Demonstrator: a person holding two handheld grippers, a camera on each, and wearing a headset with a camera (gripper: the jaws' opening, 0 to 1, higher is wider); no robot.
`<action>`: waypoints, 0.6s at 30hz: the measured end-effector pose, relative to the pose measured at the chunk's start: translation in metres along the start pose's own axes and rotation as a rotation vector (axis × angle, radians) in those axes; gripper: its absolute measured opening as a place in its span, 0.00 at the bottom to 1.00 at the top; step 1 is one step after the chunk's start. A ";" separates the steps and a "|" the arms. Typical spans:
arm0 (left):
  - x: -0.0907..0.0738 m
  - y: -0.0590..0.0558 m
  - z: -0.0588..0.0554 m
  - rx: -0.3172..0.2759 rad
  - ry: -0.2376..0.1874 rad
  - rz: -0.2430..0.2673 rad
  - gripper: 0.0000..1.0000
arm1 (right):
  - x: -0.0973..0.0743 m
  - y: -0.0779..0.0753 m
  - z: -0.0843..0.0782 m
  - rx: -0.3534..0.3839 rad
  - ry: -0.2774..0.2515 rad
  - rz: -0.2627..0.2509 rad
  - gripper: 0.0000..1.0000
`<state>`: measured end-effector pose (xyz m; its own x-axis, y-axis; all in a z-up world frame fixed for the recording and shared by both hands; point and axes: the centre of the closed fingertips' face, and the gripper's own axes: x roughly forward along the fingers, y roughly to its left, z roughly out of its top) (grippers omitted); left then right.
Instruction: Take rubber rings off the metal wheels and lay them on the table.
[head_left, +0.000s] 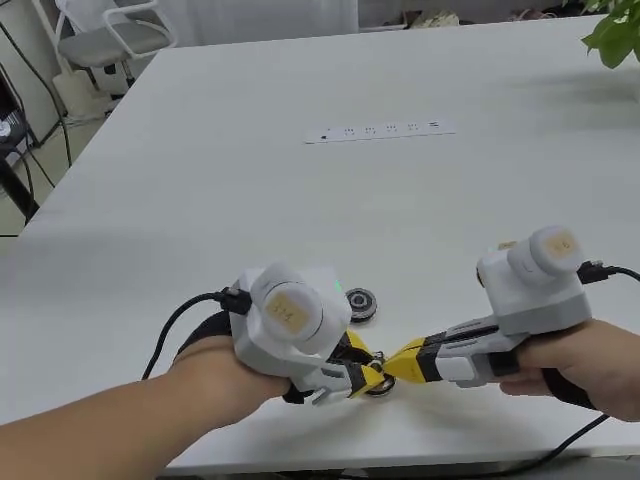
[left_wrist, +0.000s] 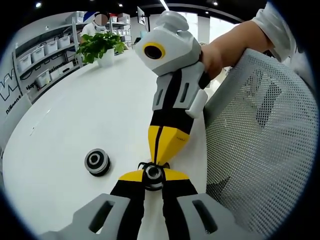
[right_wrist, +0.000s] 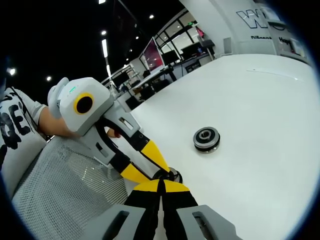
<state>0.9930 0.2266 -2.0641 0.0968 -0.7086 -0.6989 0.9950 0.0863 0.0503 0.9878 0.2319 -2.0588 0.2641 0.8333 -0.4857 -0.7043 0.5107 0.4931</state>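
At the left of the head view, the left gripper (head_left: 362, 378) is held in a hand (head_left: 215, 375) near the front edge of the white table (head_left: 200, 180). Its jaws are aimed to the right and are clamped on a metal wheel (head_left: 380, 388). In the left gripper view this held wheel (left_wrist: 153, 174) is seen pinched between the yellow jaw tips just above the table. Its round hub face is turned up toward the camera, so its axle line appears to run roughly upward.

Just beyond the jaws, a second wheel (head_left: 360, 303) is laid flat on the table, apart from both grippers. Its hub is turned up and its axle line stands upright. A black rubber ring (right_wrist: 206, 147) is seated around its rim.

At the right, the right gripper (head_left: 392, 366) is pointed leftward, tip to tip with the left one. Its jaws are pressed together, and their tips are set against the rim of the held wheel. Whether rubber is caught between them cannot be told.

A power strip (head_left: 380, 130) is laid well behind on the table. A plant (head_left: 615, 35) is seen at the far right corner, and a mesh chair (left_wrist: 260, 140) is seen beside the table in the left gripper view.
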 end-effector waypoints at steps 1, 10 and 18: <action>0.000 0.000 0.000 0.000 0.000 0.000 0.07 | 0.000 0.000 0.000 0.000 -0.001 0.001 0.00; 0.000 0.001 0.000 -0.004 -0.002 0.004 0.07 | -0.002 0.010 0.004 -0.012 -0.022 0.039 0.00; 0.000 0.001 0.001 0.002 -0.006 0.004 0.07 | -0.006 0.004 0.001 -0.007 -0.024 0.003 0.00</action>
<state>0.9942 0.2261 -2.0638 0.1013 -0.7123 -0.6946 0.9946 0.0879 0.0548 0.9840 0.2296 -2.0531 0.2779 0.8395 -0.4669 -0.7097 0.5070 0.4892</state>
